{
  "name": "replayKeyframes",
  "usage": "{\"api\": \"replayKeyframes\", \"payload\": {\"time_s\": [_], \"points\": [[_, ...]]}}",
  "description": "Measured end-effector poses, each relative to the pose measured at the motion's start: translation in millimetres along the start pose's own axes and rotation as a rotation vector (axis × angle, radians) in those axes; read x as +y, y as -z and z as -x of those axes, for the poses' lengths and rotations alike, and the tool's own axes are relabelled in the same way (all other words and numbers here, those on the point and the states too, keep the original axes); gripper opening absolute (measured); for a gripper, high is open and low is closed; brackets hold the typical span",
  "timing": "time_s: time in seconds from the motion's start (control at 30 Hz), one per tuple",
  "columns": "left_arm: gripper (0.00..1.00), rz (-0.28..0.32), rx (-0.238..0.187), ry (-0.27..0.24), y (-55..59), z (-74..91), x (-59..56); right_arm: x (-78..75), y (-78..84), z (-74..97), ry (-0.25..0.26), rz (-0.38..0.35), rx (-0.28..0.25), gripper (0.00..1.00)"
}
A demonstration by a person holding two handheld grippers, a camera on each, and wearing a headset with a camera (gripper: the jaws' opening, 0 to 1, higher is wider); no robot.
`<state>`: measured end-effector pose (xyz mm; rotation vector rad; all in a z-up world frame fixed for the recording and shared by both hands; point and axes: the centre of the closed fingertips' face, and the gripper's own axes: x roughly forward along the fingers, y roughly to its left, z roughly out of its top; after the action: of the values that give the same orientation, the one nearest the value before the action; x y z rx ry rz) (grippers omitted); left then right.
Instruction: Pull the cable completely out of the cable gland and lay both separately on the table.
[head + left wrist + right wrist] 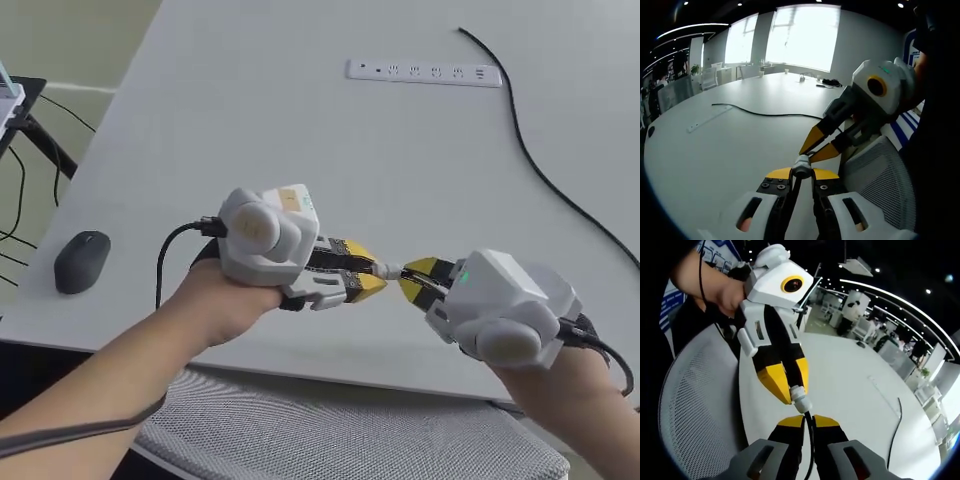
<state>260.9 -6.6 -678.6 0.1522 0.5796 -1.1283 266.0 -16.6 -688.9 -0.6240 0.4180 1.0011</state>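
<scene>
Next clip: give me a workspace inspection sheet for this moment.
Surface: pale table.
Job's things: white cable gland with the black cable not yet out of it, both held up off the table.
Clutter: power strip; mouse.
Grippers: left gripper shut on the cable gland; right gripper shut on the cable, tips close together.
Cables: long black cord lying across the table.
Surroundings: mesh chair at the near edge; office windows.

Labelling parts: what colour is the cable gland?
The cable gland is white; shows best in the right gripper view.
</scene>
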Motion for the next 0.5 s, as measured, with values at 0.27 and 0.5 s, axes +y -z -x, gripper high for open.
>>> {"api": "replayKeyframes", "payload": {"time_s": [0.27, 0.5], "points": [[0.15, 0.003, -0.005, -0.001, -1.8, -0.2, 0.2, -2.6, 0.5, -0.4, 0.007, -0.032, -0.008, 0.01], [0.15, 0.009, -0.017, -0.008, -6.0, 0.9, 3.1, -14.2, 11.1, 1.1, 0.028, -0.084, 0.010, 0.01]]}}
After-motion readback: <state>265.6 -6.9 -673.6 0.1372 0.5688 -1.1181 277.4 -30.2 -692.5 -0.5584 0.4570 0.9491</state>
